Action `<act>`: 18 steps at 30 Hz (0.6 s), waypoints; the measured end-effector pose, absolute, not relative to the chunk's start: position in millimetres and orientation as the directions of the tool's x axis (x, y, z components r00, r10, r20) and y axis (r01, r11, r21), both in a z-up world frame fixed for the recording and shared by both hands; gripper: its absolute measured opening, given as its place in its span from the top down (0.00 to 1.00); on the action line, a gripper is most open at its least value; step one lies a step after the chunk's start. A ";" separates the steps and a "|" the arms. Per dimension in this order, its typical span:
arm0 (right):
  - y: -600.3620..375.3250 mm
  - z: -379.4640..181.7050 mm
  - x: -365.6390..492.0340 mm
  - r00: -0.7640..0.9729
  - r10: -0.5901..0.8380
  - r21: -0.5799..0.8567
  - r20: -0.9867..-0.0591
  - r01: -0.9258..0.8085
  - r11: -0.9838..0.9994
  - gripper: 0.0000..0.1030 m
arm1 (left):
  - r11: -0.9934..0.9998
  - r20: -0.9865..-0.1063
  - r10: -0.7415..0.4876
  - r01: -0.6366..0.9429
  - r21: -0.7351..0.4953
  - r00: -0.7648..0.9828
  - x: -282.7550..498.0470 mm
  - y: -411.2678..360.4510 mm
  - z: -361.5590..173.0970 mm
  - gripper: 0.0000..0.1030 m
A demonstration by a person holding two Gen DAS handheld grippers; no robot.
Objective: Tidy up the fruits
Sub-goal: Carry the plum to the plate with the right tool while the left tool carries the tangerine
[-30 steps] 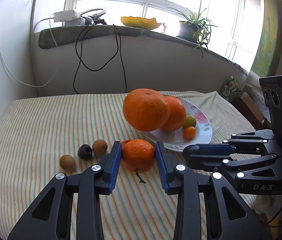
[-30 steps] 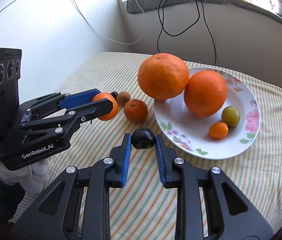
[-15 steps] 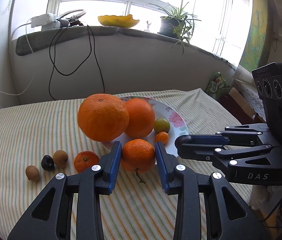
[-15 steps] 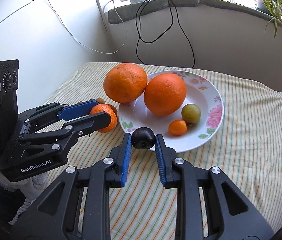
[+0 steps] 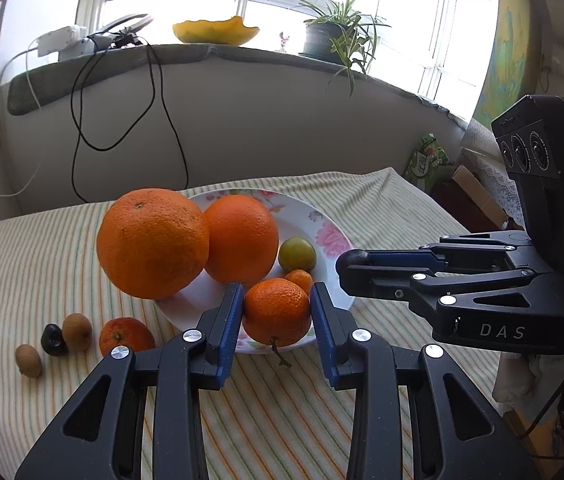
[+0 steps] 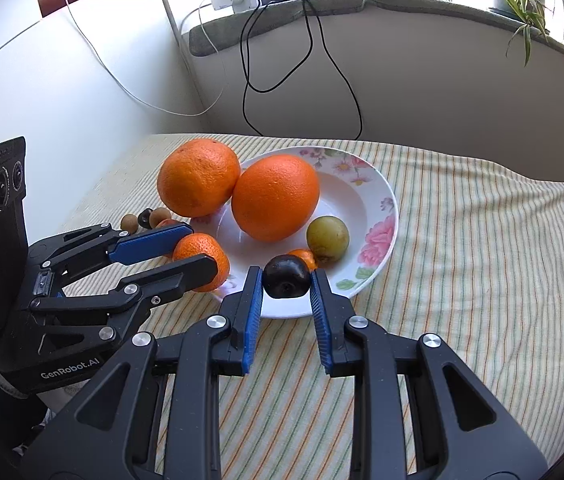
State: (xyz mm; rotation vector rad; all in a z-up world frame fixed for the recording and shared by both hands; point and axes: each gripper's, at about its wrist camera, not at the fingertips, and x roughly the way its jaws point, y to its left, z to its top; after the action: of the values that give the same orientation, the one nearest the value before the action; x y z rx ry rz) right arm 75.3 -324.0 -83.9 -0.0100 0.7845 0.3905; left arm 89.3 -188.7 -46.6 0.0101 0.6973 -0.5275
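Tangerine (image 5: pixel 276 311) is pinched in the left gripper (image 5: pixel 276 312) jaws; a dark plum (image 6: pixel 286 276) is clamped tight by the right gripper (image 6: pixel 285 280), both over the plate (image 6: pixel 377 196).

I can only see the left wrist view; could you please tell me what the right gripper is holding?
Observer: The right gripper is shut on a small dark round fruit.
Operator: Thank you. Where is that fruit relative to the plate?
Observer: It is at the near rim of the plate, in front of the small orange fruit. I cannot tell its height above the plate.
Operator: And where does my mandarin sit from that side?
Observer: The mandarin, clamped in the left gripper, is at the plate's left edge in the right wrist view.
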 end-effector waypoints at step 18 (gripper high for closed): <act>-339.3 -95.1 101.1 0.630 0.333 0.150 -0.702 -0.326 0.933 0.76 | 0.863 -0.637 -0.457 0.482 -0.150 0.621 102.3 -207.7 -54.1 0.68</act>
State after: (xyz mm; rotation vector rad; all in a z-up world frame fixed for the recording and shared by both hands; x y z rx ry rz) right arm 101.1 -339.3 -95.1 0.0089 0.8058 0.3774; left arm 102.3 -207.7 -54.1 0.0363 0.7218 -0.5398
